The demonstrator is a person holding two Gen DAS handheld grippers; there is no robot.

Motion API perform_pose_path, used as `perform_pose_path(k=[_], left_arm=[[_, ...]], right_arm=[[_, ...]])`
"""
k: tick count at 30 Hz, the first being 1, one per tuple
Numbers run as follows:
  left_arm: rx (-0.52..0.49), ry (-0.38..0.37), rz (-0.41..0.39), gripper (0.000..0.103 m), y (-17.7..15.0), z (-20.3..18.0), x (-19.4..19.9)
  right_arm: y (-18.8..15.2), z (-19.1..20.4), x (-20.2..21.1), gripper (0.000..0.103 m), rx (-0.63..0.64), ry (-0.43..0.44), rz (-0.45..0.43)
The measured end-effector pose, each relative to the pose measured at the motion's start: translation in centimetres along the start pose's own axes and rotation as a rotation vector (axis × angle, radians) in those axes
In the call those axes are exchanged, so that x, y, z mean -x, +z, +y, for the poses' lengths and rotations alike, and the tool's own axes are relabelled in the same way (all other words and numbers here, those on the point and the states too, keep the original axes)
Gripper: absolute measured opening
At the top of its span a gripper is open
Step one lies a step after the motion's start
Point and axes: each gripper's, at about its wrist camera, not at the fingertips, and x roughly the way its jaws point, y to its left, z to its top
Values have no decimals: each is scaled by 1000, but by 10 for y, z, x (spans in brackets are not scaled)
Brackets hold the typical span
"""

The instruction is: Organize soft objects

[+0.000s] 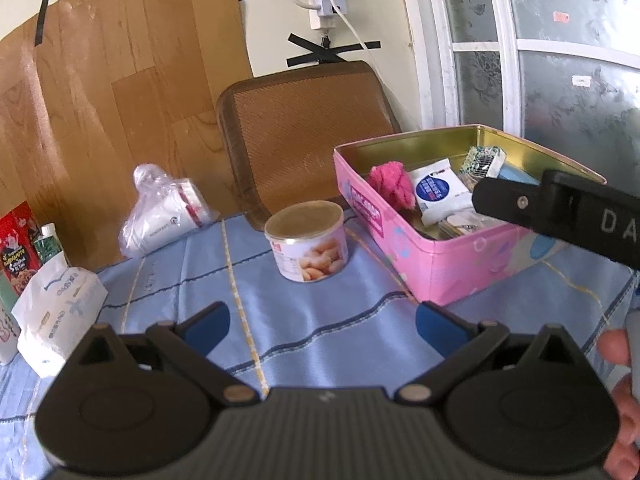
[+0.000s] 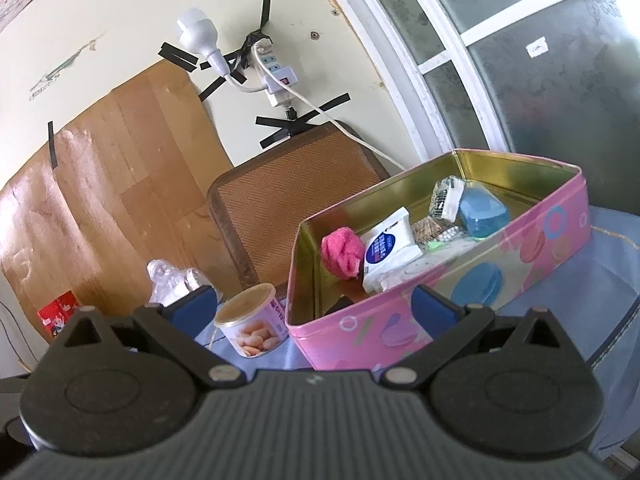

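Note:
A pink tin box (image 1: 452,266) (image 2: 440,304) stands open on the blue cloth. Inside lie a fluffy pink cloth (image 1: 392,184) (image 2: 342,254), a white wipes packet (image 1: 438,194) (image 2: 390,252), a blue soft item (image 2: 482,212) and several small packets. My left gripper (image 1: 322,326) is open low over the cloth, left of the box, nothing between its blue pads. My right gripper (image 2: 314,306) is open too, held above the box's near corner. Its black body (image 1: 560,212) crosses the box in the left wrist view.
A small can of biscuits (image 1: 308,246) (image 2: 252,326) stands left of the box. A bagged stack of paper cups (image 1: 164,216) and a white paper bag (image 1: 60,316) lie further left. A brown chair back (image 1: 304,136) rises behind the table. A person's fingers (image 1: 618,392) show at right.

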Motion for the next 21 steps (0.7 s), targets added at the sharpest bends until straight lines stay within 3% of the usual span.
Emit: perform_pose_path(k=[17, 21], left_arm=[[-14, -23, 35, 103, -2, -6, -6], [-2, -60, 38, 103, -3, -3, -7]], right_arm=[[-2, -4, 1, 103, -17, -7, 7], [-2, -4, 0, 103, -15, -7, 9]])
